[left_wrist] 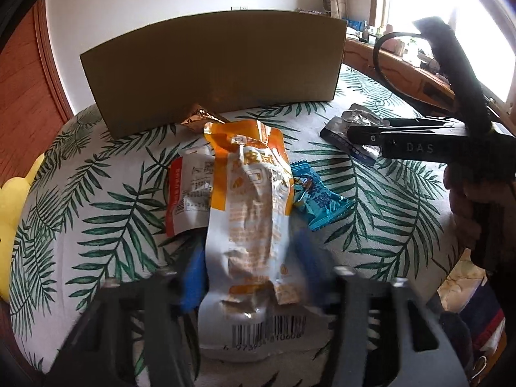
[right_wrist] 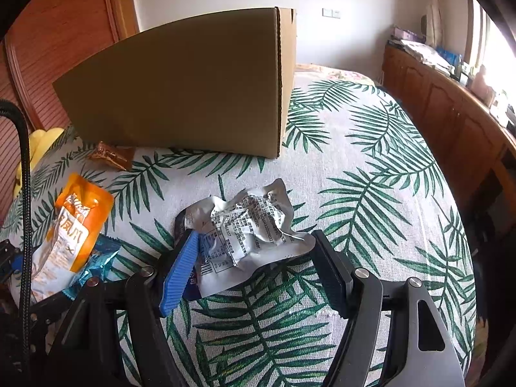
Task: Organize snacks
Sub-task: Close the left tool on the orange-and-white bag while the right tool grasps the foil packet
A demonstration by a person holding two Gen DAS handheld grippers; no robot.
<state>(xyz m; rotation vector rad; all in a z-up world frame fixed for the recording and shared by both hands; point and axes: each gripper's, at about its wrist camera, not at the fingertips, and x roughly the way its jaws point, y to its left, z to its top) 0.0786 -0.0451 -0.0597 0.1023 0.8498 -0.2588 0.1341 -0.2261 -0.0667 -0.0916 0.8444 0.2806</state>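
**Snack packets between both hand-held grippers in front of a box**

Only the left wrist view shows the red-and-white packet (left_wrist: pixel 188 193), at centre left, partly under the orange pouch (left_wrist: pixel 248 206); it also shows the right hand-held gripper (left_wrist: pixel 361 135) from the side at upper right. Only the right wrist view shows the box's (right_wrist: pixel 180 96) narrow side and the printed back of the silver packet (right_wrist: pixel 248 229) at centre frame. Both views catch the blue packet (left_wrist: pixel 317 204) beside the orange pouch and a brown packet (right_wrist: pixel 111 154) at the box's foot, all on the leaf-print cloth (right_wrist: pixel 371 167).

The box's inside is hidden in both views. The left hand-held gripper (left_wrist: pixel 250 277) is blurred, and its pads are hard to make out. A yellow object (left_wrist: pixel 13 222) is cut off at the left edge.

The left jaws stand close on either side of the pouch's lower half; I cannot tell whether they press it. The right jaws stand well apart around the silver packet, with the blue pad (right_wrist: pixel 180 271) touching its left edge and the other pad near its right corner.
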